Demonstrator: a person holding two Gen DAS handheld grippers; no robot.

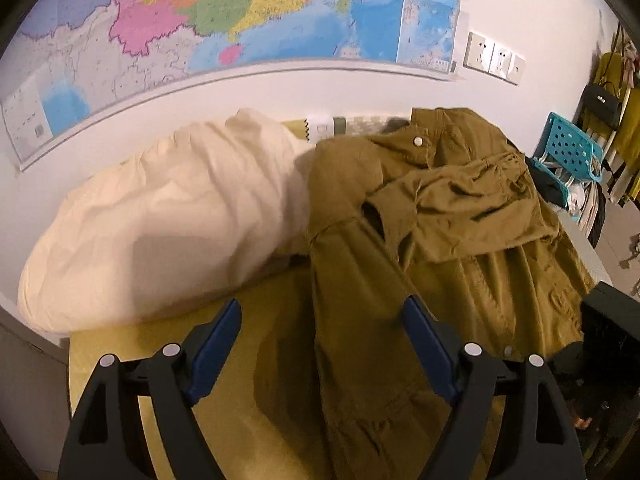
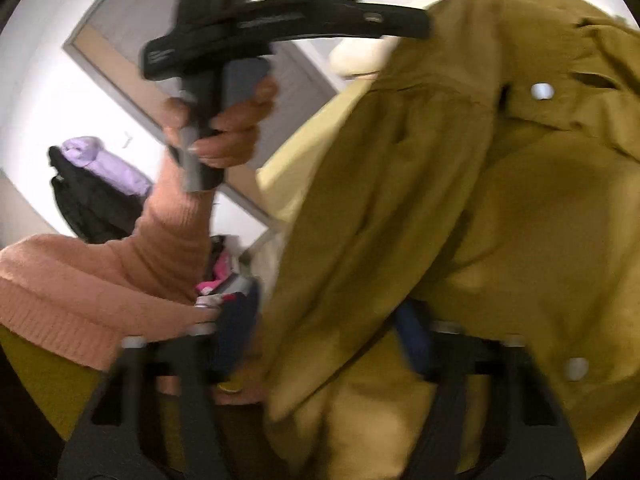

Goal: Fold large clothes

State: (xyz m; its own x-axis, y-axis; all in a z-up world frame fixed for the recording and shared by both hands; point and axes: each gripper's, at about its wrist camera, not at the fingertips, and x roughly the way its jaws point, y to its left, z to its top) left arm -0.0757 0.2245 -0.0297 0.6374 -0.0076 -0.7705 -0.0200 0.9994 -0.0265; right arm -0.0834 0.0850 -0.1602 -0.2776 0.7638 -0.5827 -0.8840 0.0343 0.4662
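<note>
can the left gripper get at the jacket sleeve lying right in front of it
Probably yes. The left gripper is open above the sleeve, with nothing between them; the pillow lies off to the side.

the left wrist camera looks steeply down from above the yellow-green bed sheet (image 1: 224, 420) toward the wall with the coloured map (image 1: 240, 20). the right wrist camera is very close to the olive-brown cotton jacket (image 2: 460, 220), which both views share (image 1: 400, 240)
</note>
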